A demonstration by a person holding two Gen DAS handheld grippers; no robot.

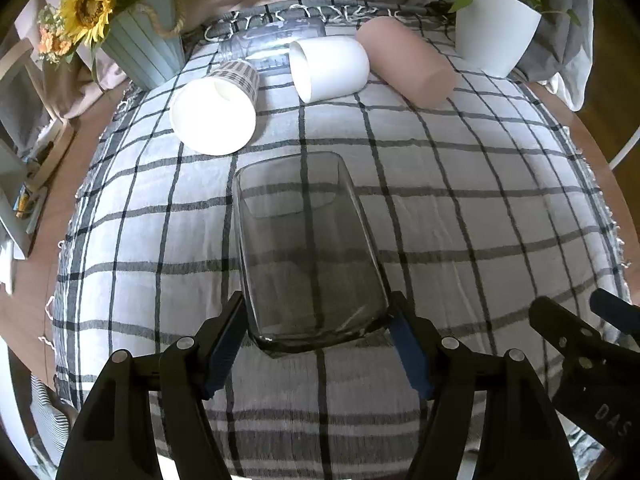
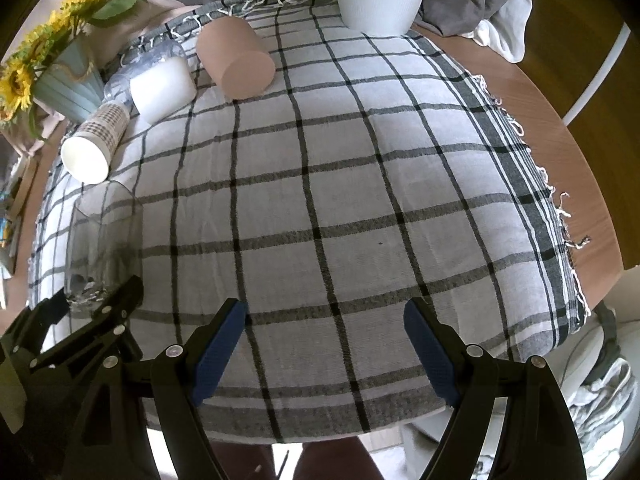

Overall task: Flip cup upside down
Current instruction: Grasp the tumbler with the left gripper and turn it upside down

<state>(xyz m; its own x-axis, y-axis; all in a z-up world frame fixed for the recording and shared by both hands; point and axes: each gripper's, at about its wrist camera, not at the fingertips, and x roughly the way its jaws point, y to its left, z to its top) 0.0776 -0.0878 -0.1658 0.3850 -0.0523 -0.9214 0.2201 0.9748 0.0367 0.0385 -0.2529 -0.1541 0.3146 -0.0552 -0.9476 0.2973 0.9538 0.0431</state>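
A clear smoky glass cup point(image 1: 308, 248) lies on its side on the checked cloth, its thick base toward me. My left gripper point(image 1: 318, 330) has its blue pads on either side of the base and touches it. The glass also shows at the left in the right wrist view point(image 2: 102, 244), with the left gripper point(image 2: 86, 312) at its base. My right gripper point(image 2: 324, 340) is open and empty above the cloth near the table's front edge; part of it shows at the lower right of the left wrist view point(image 1: 592, 328).
Farther back lie a plaid paper cup point(image 1: 216, 112), a white cup point(image 1: 328, 68), a pink cup point(image 1: 408, 60) and a clear plastic bottle point(image 1: 272, 40), all on their sides. A sunflower pot point(image 1: 140, 44) stands back left, a white plant pot point(image 1: 492, 36) back right.
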